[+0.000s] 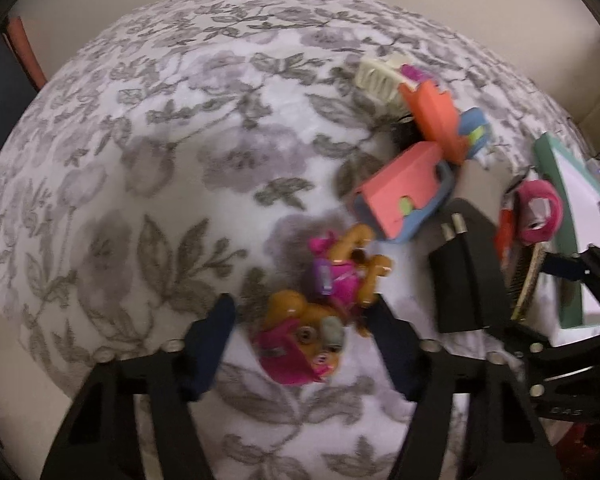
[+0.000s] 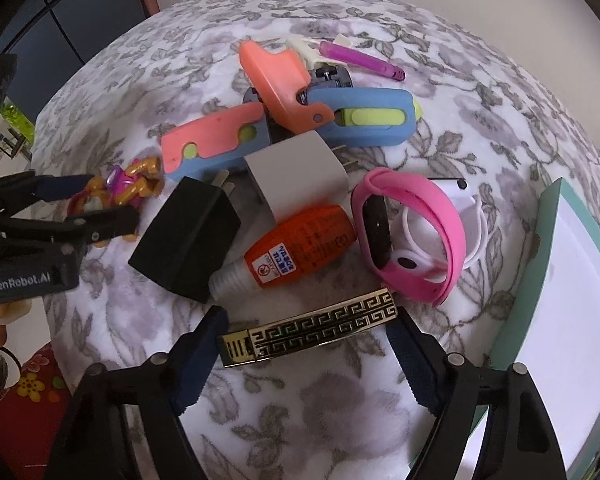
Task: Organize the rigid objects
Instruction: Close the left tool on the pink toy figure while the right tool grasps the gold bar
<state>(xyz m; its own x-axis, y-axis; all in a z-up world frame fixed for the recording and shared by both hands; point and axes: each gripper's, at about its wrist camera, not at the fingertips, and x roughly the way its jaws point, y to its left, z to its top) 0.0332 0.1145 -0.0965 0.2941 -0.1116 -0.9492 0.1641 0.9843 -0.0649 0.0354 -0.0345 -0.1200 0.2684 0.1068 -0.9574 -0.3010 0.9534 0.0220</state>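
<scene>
Left of the black charger (image 2: 186, 236), the left gripper (image 1: 306, 334) straddled a glossy plastic pup (image 1: 312, 308), jaws not visibly pressing; squeezing its rounded head squarely would help. Right of the charger, the right gripper (image 2: 306, 350) stood open around a flat, gold-patterned bar (image 2: 312, 334); centring would stop it slipping.
</scene>
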